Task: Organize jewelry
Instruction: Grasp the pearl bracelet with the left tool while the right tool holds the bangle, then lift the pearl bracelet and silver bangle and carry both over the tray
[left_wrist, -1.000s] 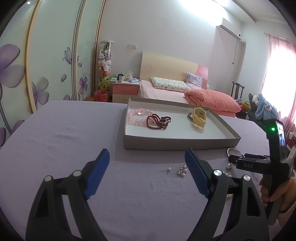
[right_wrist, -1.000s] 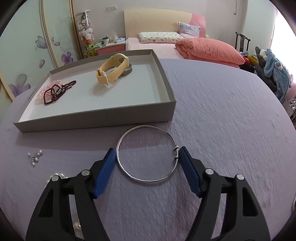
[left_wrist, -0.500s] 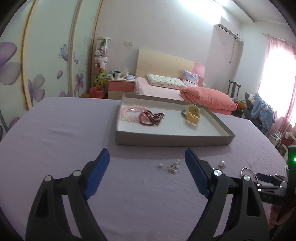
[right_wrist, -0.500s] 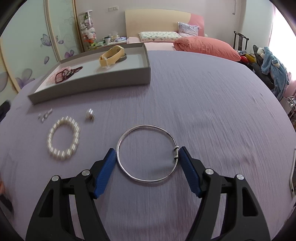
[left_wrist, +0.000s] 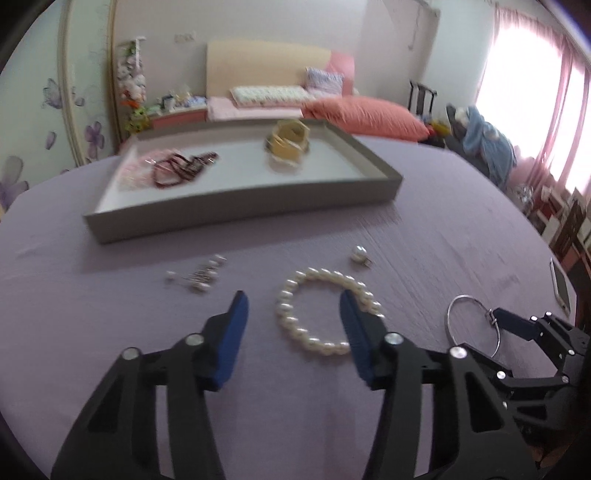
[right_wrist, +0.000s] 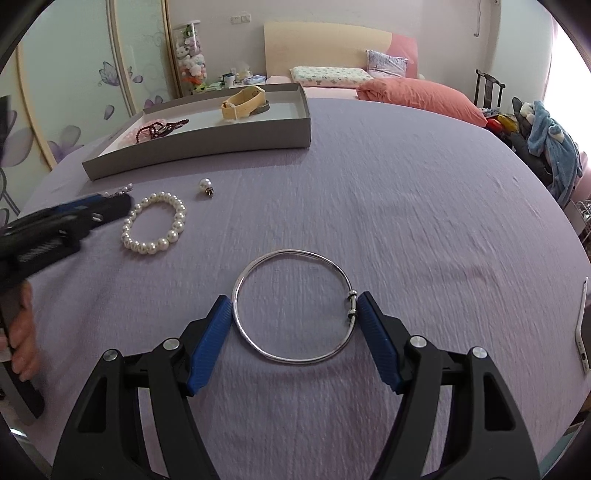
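Closing its jaws over the pearl bracelet (left_wrist: 327, 312) at lower centre, nothing pinched yet, the left claw (left_wrist: 293, 321) must clamp, then lift — the right claw (right_wrist: 295, 326) pinches the silver bangle (right_wrist: 295, 306) — toward the tray (left_wrist: 236, 206) upper left.

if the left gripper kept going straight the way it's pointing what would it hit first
Most likely the white pearl bracelet on the purple cloth. The left gripper points down at it, its jaws closing with one side of the loop between them, not yet pressing it. Depth is hard to judge, so it might meet the cloth inside the loop.
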